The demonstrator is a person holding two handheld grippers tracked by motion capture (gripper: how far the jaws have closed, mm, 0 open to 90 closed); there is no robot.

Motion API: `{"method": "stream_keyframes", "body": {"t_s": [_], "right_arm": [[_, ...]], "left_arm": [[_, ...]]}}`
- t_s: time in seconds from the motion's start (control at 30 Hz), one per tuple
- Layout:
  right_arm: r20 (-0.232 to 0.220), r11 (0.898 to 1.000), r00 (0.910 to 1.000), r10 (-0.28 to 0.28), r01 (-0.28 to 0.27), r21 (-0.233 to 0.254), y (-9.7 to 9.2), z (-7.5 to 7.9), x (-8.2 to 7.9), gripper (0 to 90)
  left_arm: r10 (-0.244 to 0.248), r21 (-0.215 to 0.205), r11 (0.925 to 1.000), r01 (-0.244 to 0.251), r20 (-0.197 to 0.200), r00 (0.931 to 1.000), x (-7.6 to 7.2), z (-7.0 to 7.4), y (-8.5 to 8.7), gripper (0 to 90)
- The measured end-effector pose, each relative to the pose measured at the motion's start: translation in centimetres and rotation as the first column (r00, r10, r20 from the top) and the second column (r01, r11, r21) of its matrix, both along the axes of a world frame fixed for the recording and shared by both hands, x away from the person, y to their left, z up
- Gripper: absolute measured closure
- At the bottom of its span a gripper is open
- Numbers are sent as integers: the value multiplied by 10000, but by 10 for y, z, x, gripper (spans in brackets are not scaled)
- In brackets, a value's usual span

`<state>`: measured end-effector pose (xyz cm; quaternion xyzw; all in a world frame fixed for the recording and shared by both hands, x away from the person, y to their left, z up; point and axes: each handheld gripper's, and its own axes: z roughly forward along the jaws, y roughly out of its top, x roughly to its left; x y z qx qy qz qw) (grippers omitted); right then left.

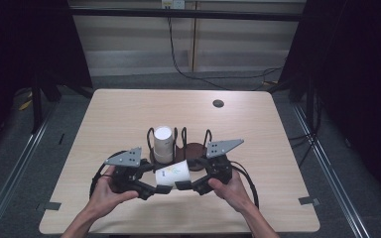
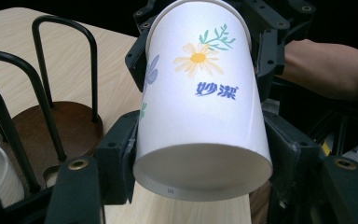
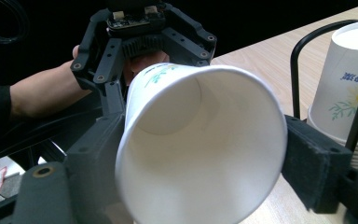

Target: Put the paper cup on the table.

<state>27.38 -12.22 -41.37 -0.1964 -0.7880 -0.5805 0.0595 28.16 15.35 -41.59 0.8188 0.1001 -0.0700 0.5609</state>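
Observation:
A white paper cup (image 1: 173,173) printed with a daisy and blue lettering lies on its side in the air between my two grippers, just above the table's near half. My left gripper (image 1: 158,186) is shut on its base end (image 2: 200,163). The right gripper (image 1: 186,181) has its pads against the open rim (image 3: 200,154), one on each side. Just behind stands a black wire cup holder (image 1: 194,148) on a brown round base (image 2: 74,121). A stack of matching cups (image 1: 162,144) sits in its left slot, and its right slot holds none.
The light wooden table (image 1: 119,114) has a small dark round cap (image 1: 218,103) near its far right. Black cables trail from both grippers over the near edge. Dark frames and rails flank the table on both sides.

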Motion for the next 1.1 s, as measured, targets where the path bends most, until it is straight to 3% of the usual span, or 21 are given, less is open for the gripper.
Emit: {"method": "stream_keyframes", "body": {"t_s": [0.37,0.5,0.87,1.1], "right_arm": [[-150,9997,9998,108,-105,232,-4,-1,3,269],[-203,9998,9997,144,-141,155,-3,-2,3,277],[-285,10000,9996,14,-12,86,-4,-1,3,280],[-240,9999,9996,-134,134,13,-7,0,4,283]], "left_arm": [[2,181,9998,2,-217,9998,3,-6,-2,321],[11,258,9997,-7,-139,9999,3,-6,-2,313],[348,666,9972,-349,31,9994,5,-9,-5,158],[378,855,9956,-376,2,9993,6,-9,-5,160]]}}
